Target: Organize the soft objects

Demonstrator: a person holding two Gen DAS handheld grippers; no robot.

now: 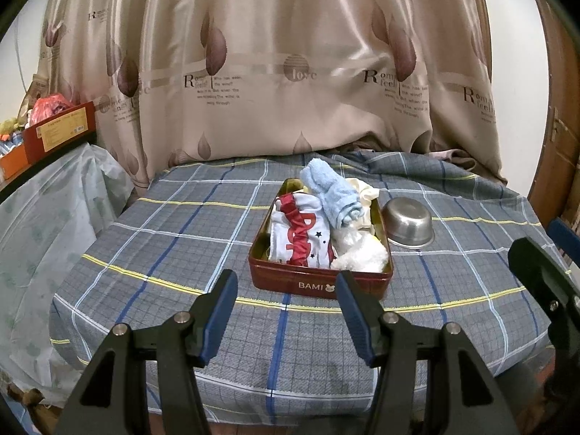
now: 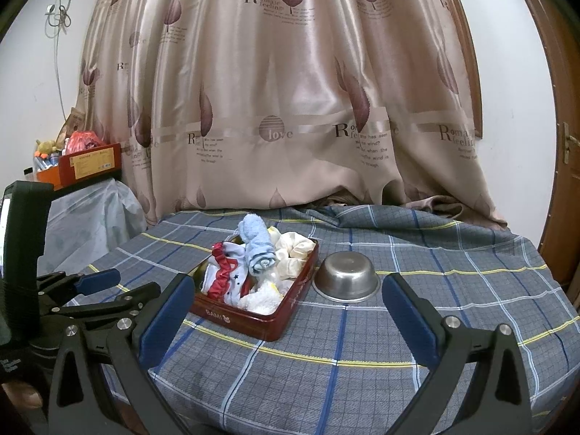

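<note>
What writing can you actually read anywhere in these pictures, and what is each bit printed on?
"BAMI", beside a small bear face: front wall of the red tin.
"love", on a striped round emblem: curtain.
"Romantic feeling" in part, the big "R" clearest: repeated across the curtain.
Small lines under it: only "Who has seen the wind?" comes through; the rest is blurred.
Label on the orange box: too small to read.

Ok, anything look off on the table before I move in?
Two things: the steel bowl sits upside down beside the red tin, and the rolled blue towel rides on top, poking above the rim.
</note>
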